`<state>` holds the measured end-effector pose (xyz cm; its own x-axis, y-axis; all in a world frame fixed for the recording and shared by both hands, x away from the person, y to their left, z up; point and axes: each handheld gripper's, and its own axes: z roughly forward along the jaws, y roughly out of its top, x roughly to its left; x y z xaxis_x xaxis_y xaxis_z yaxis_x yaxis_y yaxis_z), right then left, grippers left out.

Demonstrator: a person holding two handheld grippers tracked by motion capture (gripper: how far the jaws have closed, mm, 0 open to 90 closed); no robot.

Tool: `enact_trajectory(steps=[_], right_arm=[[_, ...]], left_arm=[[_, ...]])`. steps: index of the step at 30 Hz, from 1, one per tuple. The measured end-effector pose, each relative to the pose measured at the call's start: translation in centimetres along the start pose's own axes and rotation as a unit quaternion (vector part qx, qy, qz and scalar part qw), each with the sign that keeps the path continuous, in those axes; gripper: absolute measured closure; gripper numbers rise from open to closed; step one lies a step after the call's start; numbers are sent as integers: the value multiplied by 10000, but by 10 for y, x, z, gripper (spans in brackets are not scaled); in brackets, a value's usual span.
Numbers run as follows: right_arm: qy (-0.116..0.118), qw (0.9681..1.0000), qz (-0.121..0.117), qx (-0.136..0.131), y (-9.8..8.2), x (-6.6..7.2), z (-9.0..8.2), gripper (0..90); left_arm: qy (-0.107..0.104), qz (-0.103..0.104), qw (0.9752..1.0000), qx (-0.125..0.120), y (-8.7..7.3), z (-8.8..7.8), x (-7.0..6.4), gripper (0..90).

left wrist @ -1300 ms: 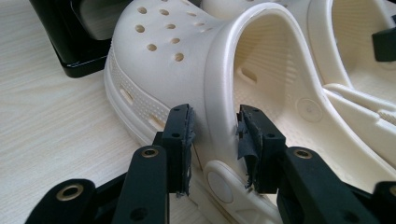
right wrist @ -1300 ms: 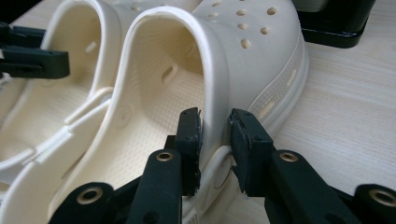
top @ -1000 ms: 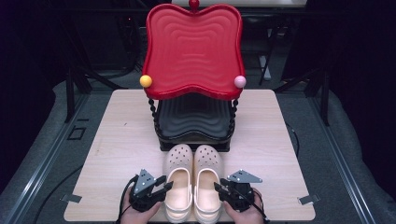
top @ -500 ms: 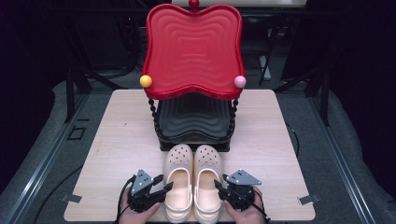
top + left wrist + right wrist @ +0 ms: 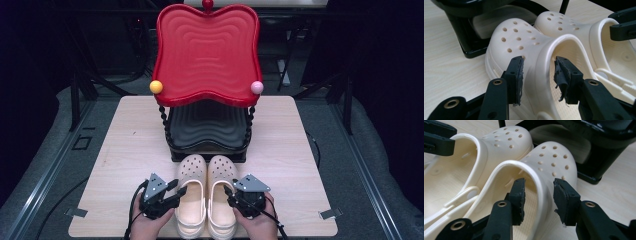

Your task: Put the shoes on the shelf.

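Note:
Two cream clogs lie side by side near the table's front edge, toes pointing at a tiered stand. My left gripper (image 5: 179, 193) stands open astride the outer side wall of the left clog (image 5: 192, 170). In the left gripper view its jaws (image 5: 537, 72) have one pad outside that clog (image 5: 524, 42) and one inside the opening. My right gripper (image 5: 228, 192) is open in the same way on the right clog (image 5: 222, 172). The right gripper view shows it (image 5: 537, 195) with that clog's rim (image 5: 549, 167) between the pads.
Just beyond the toes stands the tiered stand: a black lower tray (image 5: 207, 130) and a large red upper tray (image 5: 207, 50) with a yellow ball (image 5: 156, 86) and a pink ball (image 5: 257, 87). The wooden table (image 5: 300, 150) is bare on both sides.
Both grippers have shifted only slightly beside the clogs. The clogs and the stand have stayed where they were.

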<state>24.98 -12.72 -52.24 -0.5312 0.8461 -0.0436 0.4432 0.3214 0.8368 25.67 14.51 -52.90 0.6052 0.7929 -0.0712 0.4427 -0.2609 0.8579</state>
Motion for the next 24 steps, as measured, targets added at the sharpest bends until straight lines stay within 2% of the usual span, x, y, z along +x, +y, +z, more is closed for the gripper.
enact_trajectory(steps=[3, 5, 7, 9, 11, 13, 14, 17, 22, 24], right_arm=[[-27, 9999, 28, 106, 1, -1, 2, 621], [-19, 9999, 96, 49, -2, -1, 6, 622], [-82, 9999, 8, -76, -7, -2, 9, 624], [-54, 10000, 22, -17, -7, -2, 8, 624], [-104, 9998, 89, -148, -9, -2, 10, 635], [-123, 9998, 90, -159, -9, -2, 10, 636], [-168, 9998, -1, -146, -9, -1, 11, 634], [-223, 9997, -61, -89, -9, 0, 12, 635], [-249, 9996, -50, -94, -8, -2, 15, 638], [-280, 9994, -52, -190, -8, -1, 17, 638]], left_arm=[[21, 3, 10000, -5, 3, 4, 0, 603], [11, -10, 10000, -13, 3, 7, -1, 603], [69, 71, 10000, 0, 2, 9, -4, 599], [123, 91, 9999, -43, 2, 11, -5, 597], [168, 69, 9998, -69, 1, 13, -5, 584], [217, 87, 9997, -125, 0, 15, -7, 580], [249, 144, 9995, -119, 0, 16, -8, 572], [307, 168, 9993, -144, -1, 17, -9, 572], [353, 231, 9989, -185, -1, 19, -10, 574], [350, 258, 9989, -201, -2, 20, -9, 577]])
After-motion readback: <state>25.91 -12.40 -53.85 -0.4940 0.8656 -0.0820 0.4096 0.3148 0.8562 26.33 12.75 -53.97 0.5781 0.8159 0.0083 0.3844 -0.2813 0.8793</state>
